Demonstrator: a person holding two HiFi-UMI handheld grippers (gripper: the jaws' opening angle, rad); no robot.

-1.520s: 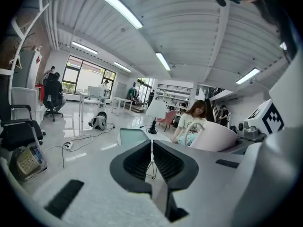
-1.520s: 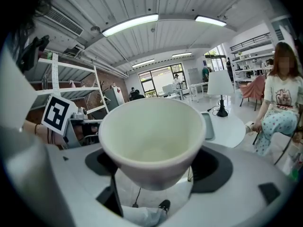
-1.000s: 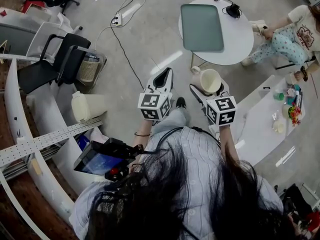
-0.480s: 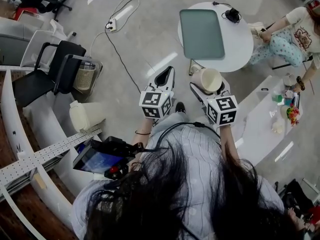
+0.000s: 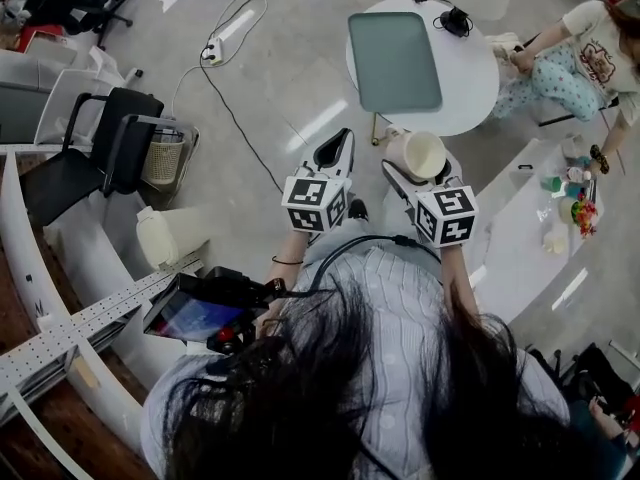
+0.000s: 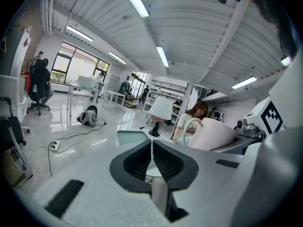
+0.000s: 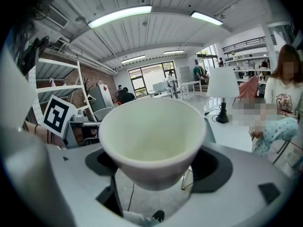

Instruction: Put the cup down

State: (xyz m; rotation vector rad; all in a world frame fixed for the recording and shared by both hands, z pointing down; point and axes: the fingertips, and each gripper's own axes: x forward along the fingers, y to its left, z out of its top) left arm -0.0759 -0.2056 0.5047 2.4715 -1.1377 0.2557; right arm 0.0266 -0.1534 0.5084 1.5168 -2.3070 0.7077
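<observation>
A cream-white empty cup sits between the jaws of my right gripper, which is shut on it, mouth up, over the floor short of the round white table. The same cup shows at the right of the left gripper view, with its handle on its left side. My left gripper is shut with nothing in it, level with the right one and to its left. A grey-green tray lies on the table.
A lamp base with a cable stands at the table's far edge. A seated person is at the right of the table. A low white table with small items is at the right. Black chairs and a floor cable lie to the left.
Both grippers and the cup have come closer to the round table, which now sits a little lower and nearer in the head view. The grip on the cup is unchanged.
</observation>
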